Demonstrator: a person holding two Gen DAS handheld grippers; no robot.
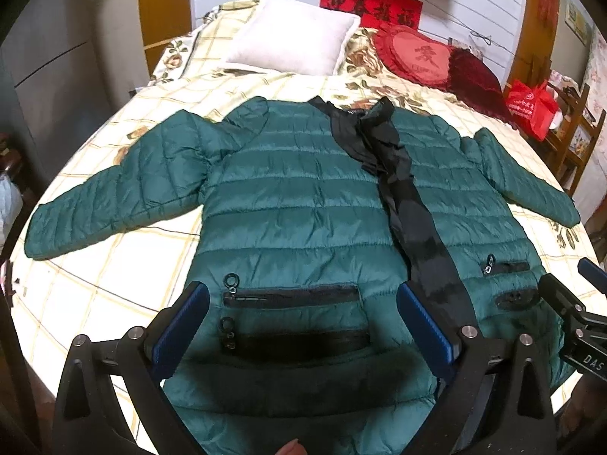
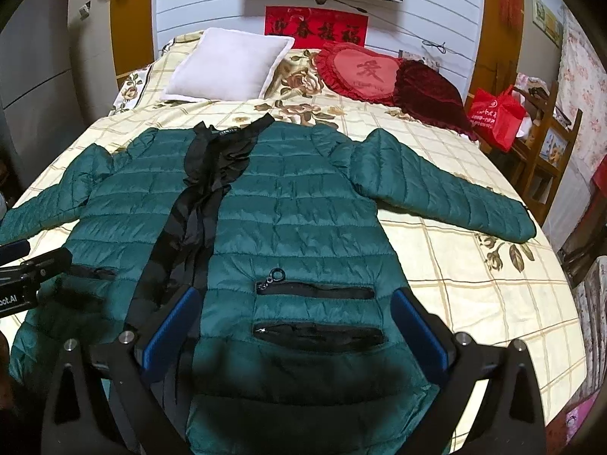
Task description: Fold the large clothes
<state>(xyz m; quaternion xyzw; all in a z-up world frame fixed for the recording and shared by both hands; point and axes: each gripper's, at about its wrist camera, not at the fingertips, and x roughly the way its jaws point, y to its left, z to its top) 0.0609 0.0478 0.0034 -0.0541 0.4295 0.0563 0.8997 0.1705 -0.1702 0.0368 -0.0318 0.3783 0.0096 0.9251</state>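
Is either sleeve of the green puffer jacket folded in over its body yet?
No, both sleeves of the green puffer jacket lie spread outward on the bedspread.

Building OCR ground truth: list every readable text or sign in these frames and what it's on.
"DAS": right gripper body, cut off by the frame edge.
"bot.AI": left gripper body, start cut off.
"迎春接福": red wall banner.
"爱", stylised: heart cushion.
Red bag print and jacket collar label: too blurred to read.
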